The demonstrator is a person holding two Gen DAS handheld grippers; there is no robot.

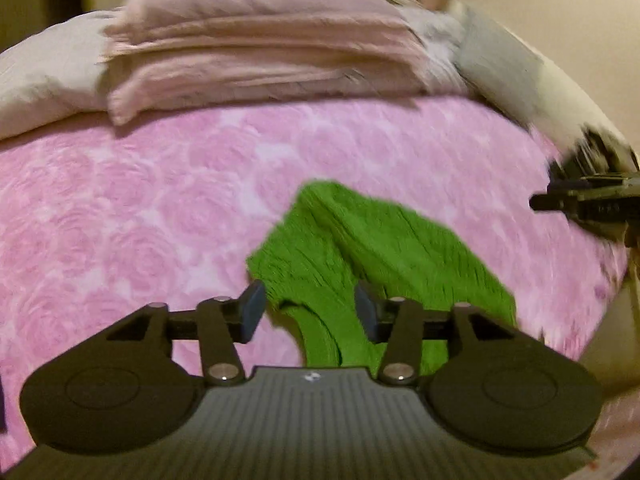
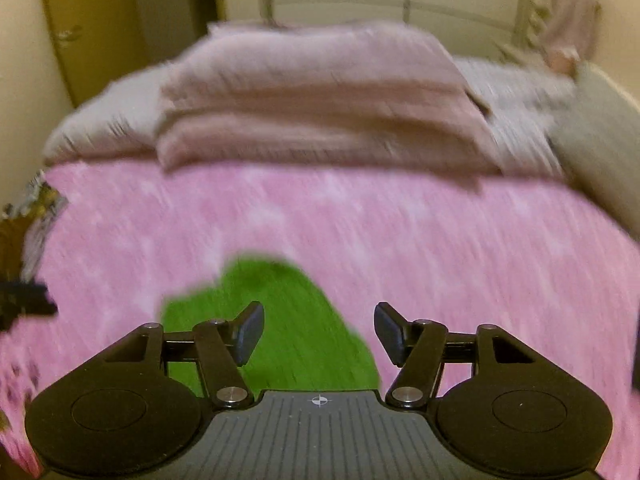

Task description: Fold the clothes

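Garment: your green ribbed knit [image 1: 372,256] lies crumpled, partly folded.
Axis: in the left wrist view it runs from upper left to lower right.
Place: on the pink rose-patterned bedspread [image 1: 140,220], near its front edge.
Left gripper [image 1: 310,312]: your jaws stand apart over the knit, gripping nothing.
Right gripper [image 2: 319,334]: wide apart, empty.
Behind: folded mauve blankets [image 2: 312,108].

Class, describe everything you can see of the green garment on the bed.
The green garment is bright green with a ribbed, knit-like texture. It lies loosely bunched, with folds and a curved edge near the camera, on the pink rose-patterned bedspread. Nothing grips it: both grippers hover above with jaws apart.
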